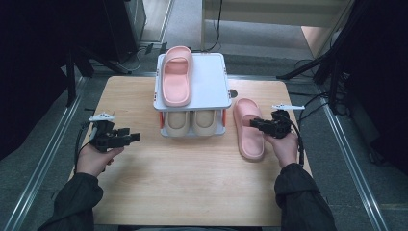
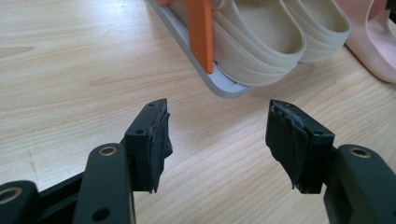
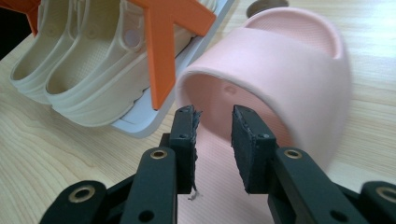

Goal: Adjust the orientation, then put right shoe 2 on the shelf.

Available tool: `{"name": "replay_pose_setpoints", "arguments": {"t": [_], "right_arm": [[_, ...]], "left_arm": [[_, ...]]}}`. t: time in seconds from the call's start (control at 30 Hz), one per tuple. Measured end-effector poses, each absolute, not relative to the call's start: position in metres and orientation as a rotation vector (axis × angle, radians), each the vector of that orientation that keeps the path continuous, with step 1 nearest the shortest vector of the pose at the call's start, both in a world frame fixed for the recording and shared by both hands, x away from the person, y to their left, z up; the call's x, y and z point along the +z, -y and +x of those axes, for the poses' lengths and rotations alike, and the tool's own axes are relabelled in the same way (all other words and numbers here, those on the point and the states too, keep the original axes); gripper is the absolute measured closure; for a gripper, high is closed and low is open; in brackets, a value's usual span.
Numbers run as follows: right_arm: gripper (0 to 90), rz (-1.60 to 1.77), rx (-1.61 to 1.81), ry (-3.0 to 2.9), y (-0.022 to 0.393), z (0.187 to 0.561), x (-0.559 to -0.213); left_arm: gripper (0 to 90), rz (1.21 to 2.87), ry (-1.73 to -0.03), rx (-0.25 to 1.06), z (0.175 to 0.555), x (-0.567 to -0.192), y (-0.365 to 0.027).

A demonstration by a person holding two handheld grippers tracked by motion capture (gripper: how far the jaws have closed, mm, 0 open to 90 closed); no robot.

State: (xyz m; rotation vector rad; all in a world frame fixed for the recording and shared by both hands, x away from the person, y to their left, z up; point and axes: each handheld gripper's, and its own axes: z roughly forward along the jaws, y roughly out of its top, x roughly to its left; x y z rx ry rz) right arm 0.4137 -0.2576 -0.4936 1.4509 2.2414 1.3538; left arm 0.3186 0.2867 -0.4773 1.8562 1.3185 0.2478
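One pink slipper (image 1: 176, 75) already sits on the rack (image 1: 216, 77). Its mate (image 1: 248, 129) lies on the bench, right of the rack, unlifted; the right tool (image 1: 254, 123) is part-open over it, gripping nothing. The left tool (image 1: 135, 137) gapes empty.

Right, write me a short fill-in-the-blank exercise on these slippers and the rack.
1. The top shelf of the rack carries one ____ slipper.
2. The beige slippers sit on the ____ shelf.
3. The other pink slipper lies on the ____, right of the rack.
4. The right gripper has its fingers at that slipper's ____ opening.

Missing words: pink; bottom; table; strap
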Motion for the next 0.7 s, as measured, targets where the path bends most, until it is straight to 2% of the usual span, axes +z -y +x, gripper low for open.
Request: {"name": "replay_pose_setpoints", "arguments": {"t": [0.17,0.37,0.7], "right_arm": [[67.2,1.451,1.347,-2.201,0.268,0.407,-0.492],[55.6,1.496,1.287,-2.132,0.281,0.406,-0.497],[53.9,1.572,1.266,-2.113,0.283,0.416,-0.511]], "left_arm": [[40.0,1.851,-1.318,0.241,0.326,-0.482,-0.286],[40.8,1.855,-1.319,0.239,0.335,-0.483,-0.282],[40.6,1.865,-1.314,0.225,0.34,-0.483,-0.279]]}}
